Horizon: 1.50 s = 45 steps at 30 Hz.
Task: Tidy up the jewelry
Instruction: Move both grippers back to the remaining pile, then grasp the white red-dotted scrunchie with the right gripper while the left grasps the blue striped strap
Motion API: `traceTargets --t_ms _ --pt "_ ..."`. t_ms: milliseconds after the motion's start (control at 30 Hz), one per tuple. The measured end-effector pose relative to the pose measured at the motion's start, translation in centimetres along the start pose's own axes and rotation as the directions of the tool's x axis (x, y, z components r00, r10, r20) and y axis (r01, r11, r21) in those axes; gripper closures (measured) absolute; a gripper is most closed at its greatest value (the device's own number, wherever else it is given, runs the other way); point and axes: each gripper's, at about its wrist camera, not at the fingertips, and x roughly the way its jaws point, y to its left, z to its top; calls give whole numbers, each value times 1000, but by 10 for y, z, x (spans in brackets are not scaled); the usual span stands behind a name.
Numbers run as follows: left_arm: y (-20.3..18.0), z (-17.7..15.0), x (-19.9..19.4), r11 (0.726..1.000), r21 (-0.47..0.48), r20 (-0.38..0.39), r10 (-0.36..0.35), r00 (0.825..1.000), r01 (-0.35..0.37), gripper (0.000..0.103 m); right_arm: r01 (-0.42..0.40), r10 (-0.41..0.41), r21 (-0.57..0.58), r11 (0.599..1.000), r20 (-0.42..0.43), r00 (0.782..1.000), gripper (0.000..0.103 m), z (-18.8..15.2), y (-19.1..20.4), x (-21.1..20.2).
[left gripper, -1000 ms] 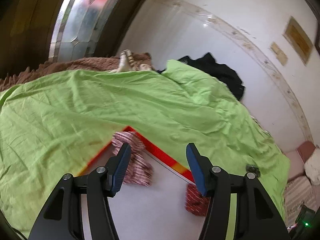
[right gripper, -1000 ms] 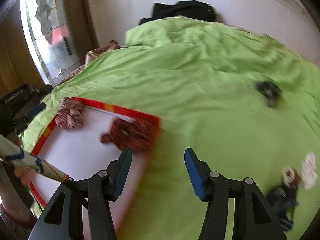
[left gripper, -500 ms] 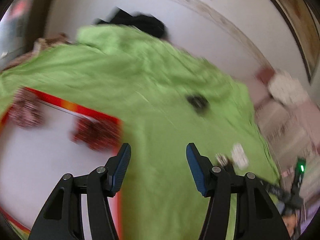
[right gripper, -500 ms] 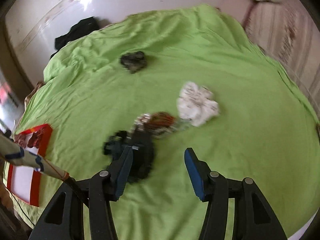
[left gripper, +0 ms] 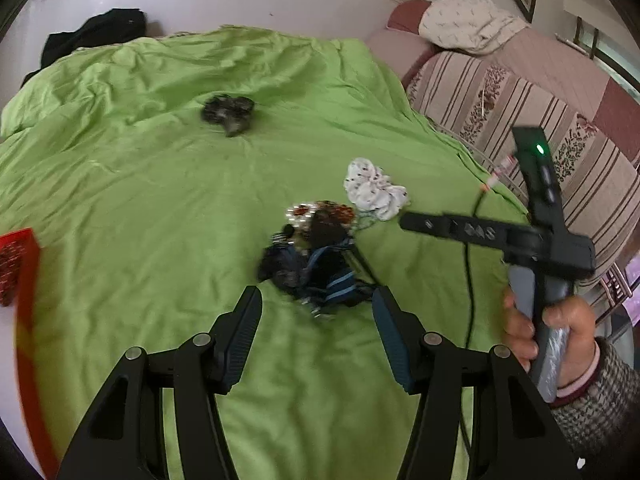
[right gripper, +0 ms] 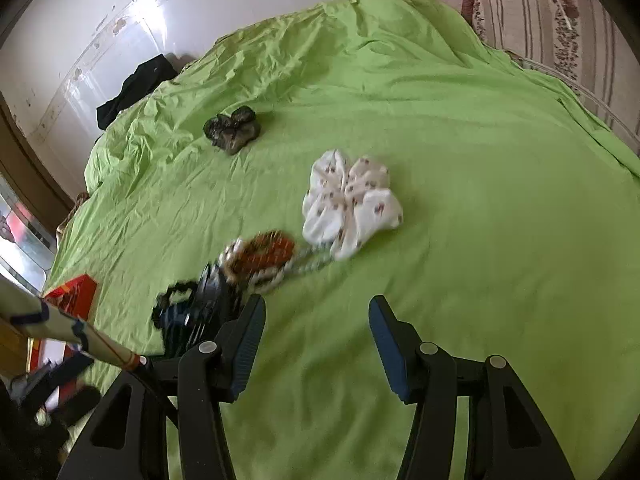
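my left tongs (left gripper: 316, 312) apart, just short of dark pile (left gripper: 316, 268) | my right tongs (right gripper: 316, 328) apart over bare sheet (right gripper: 480, 240) | red tray (left gripper: 24, 280) at left edge

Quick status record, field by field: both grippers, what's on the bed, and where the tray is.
left gripper: open, empty, aimed at the dark blue scrunchie pile
right gripper: open, empty, above the green bedsheet
white scrunchie: on the sheet, alone
beaded bracelets: between white scrunchie and dark pile
dark mottled scrunchie: farther back, apart
red-edged tray: left edge of left view
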Motion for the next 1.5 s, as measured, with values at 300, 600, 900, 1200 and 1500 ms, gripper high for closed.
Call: traceTargets --t_ms 300,600,900,1200,1500 --pt "-10 6 43 999 35 -52 20 998 -18 47 -38 38 55 998 5 999 44 26 -30 29" --pt "-11 12 53 1000 28 -57 -9 998 11 61 -65 63 133 989 22 998 44 44 -51 41" --pt "-9 9 58 998 -1 -97 -57 994 57 95 -52 51 105 993 14 999 44 57 -45 61" --pt "6 21 19 990 -78 -36 -118 992 115 102 -53 50 69 996 47 998 93 60 -37 44" --pt "31 37 -59 978 -129 134 -148 980 165 102 -26 18 44 999 179 984 93 61 -17 -19"
